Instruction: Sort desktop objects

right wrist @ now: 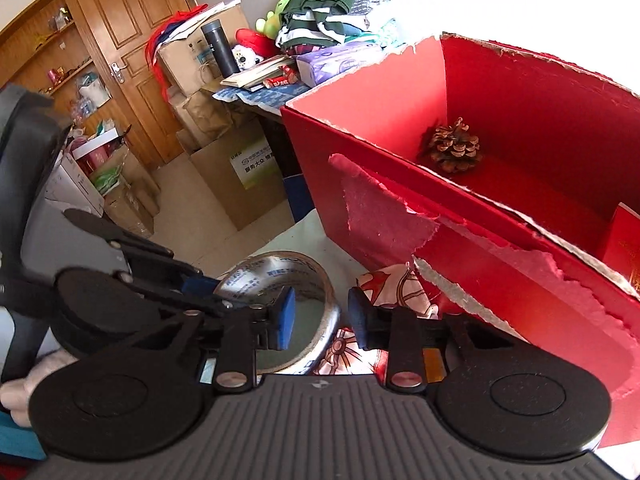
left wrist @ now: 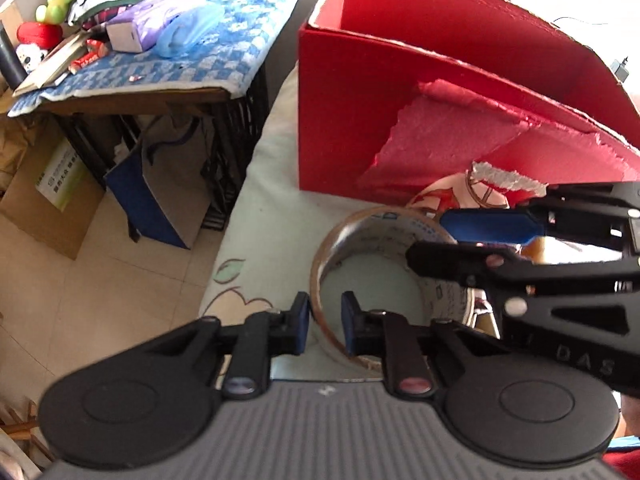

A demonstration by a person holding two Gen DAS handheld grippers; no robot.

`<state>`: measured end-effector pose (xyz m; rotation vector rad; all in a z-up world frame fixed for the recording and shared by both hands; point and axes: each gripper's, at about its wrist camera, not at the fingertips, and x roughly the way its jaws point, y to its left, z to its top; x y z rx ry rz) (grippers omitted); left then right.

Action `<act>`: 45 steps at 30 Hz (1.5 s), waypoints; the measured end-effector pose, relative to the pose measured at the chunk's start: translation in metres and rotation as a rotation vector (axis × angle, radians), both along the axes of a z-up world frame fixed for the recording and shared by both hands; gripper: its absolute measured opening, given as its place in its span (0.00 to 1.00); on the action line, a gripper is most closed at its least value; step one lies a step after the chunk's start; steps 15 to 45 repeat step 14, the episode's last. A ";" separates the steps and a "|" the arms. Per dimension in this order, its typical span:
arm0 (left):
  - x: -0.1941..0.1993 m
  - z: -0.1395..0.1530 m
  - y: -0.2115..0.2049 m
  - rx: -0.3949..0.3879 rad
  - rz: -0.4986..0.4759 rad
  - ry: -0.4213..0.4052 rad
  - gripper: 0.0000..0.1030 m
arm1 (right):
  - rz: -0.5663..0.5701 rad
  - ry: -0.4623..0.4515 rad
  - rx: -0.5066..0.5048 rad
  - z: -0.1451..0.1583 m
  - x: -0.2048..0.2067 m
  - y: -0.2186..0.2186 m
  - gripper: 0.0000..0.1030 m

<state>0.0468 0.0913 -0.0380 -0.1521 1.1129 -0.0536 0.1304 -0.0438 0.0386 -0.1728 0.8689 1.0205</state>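
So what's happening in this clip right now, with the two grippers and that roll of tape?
A person is working both handheld grippers over a roll of clear tape lying flat in front of a torn red cardboard box. The left gripper has its pads astride the near wall of the roll, jaws not yet closed. The right gripper straddles the roll's other side, also open. A pine cone already sits inside the box, and a red-patterned item lies beside the tape.

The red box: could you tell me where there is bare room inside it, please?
Inside the red box, the floor is bare between the pine cone in the far corner and the red packet at the right. Outside, beside the tape roll, both grippers crowd the front wall.
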 end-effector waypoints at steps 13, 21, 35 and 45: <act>-0.011 0.002 -0.008 0.032 0.022 -0.025 0.07 | -0.003 0.015 -0.026 -0.003 0.001 0.012 0.18; -0.012 0.002 -0.007 0.029 0.028 -0.026 0.07 | -0.003 0.025 -0.035 -0.005 0.001 0.013 0.17; -0.012 0.002 -0.007 0.029 0.028 -0.026 0.07 | -0.003 0.025 -0.035 -0.005 0.001 0.013 0.17; -0.012 0.002 -0.007 0.029 0.028 -0.026 0.07 | -0.003 0.025 -0.035 -0.005 0.001 0.013 0.17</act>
